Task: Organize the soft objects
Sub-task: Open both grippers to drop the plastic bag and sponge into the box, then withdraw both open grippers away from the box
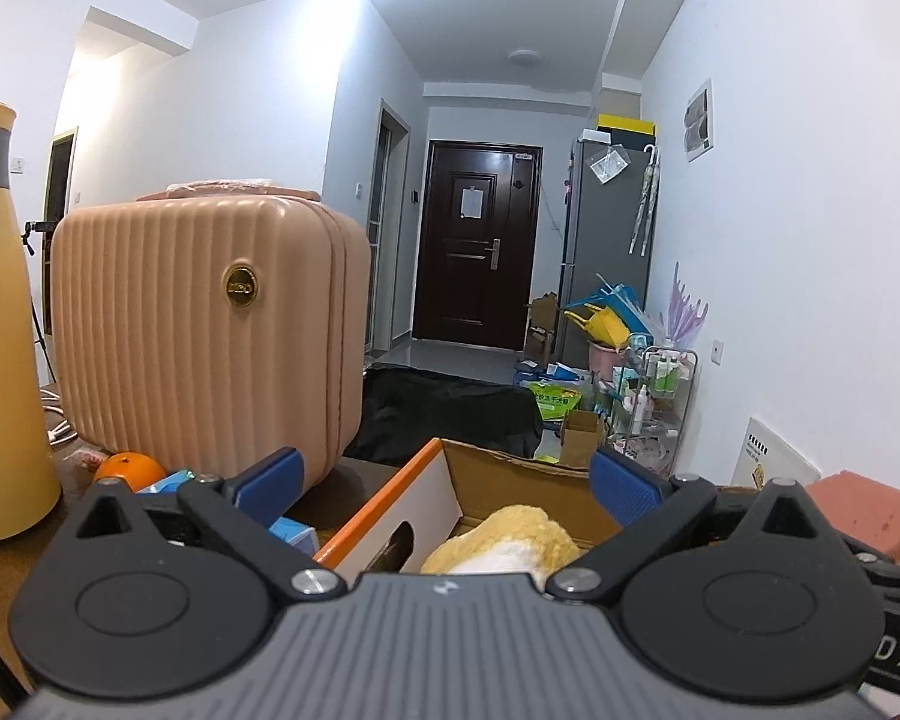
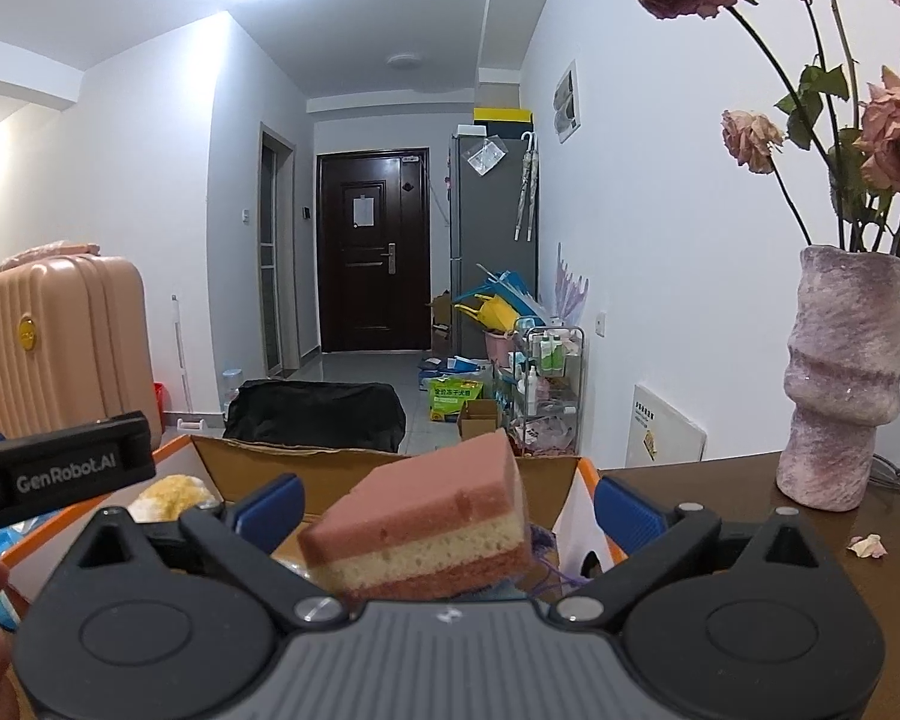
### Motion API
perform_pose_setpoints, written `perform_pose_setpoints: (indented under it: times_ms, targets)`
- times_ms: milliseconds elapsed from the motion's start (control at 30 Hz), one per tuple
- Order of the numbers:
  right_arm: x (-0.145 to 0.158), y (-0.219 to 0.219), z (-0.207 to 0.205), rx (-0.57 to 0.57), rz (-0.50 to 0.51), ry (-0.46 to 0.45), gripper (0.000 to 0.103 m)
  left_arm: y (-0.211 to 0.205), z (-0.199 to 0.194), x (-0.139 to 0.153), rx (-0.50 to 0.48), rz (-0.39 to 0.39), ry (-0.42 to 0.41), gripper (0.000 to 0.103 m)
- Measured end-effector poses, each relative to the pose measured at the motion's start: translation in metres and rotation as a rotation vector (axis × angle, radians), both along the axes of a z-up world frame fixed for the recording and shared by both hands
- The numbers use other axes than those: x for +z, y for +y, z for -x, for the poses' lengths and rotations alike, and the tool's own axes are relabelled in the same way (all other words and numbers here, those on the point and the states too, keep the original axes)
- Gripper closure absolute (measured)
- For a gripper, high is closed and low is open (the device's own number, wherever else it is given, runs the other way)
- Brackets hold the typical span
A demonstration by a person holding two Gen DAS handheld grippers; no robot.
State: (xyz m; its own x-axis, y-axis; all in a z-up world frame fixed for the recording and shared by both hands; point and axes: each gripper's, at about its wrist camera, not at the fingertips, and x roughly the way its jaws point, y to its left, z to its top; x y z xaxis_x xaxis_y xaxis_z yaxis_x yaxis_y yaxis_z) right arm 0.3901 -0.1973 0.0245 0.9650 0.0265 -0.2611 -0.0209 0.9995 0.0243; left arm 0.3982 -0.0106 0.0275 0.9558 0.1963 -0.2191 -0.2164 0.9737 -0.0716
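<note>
An open cardboard box [image 1: 504, 468] with an orange-edged white side stands on the brown table; it also shows in the right wrist view [image 2: 252, 456]. A yellow and white fluffy soft object [image 1: 510, 540] lies inside it, seen too in the right wrist view [image 2: 171, 495]. My left gripper [image 1: 444, 480] is open above the box, empty. My right gripper [image 2: 447, 507] is open; a pink and cream layered sponge [image 2: 426, 525] sits tilted between its blue pads over the box, touching neither pad that I can see. The sponge also shows at the right in the left wrist view [image 1: 864, 504].
A pink ribbed suitcase [image 1: 204, 336] stands left of the box, with an orange [image 1: 129, 471] and blue packets at its foot. A yellow bottle [image 1: 0, 360] is far left. A purple vase [image 2: 840, 378] of dried roses stands right, a petal [image 2: 867, 545] beside it.
</note>
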Motion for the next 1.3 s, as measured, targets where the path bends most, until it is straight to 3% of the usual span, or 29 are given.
perform_pose_setpoints:
  times_ms: [1300]
  targets:
    - [-0.008,-0.043,0.108,-0.029,0.048,0.022,0.0,0.004,0.098,-0.015,-0.045,-0.032,0.063,0.0]
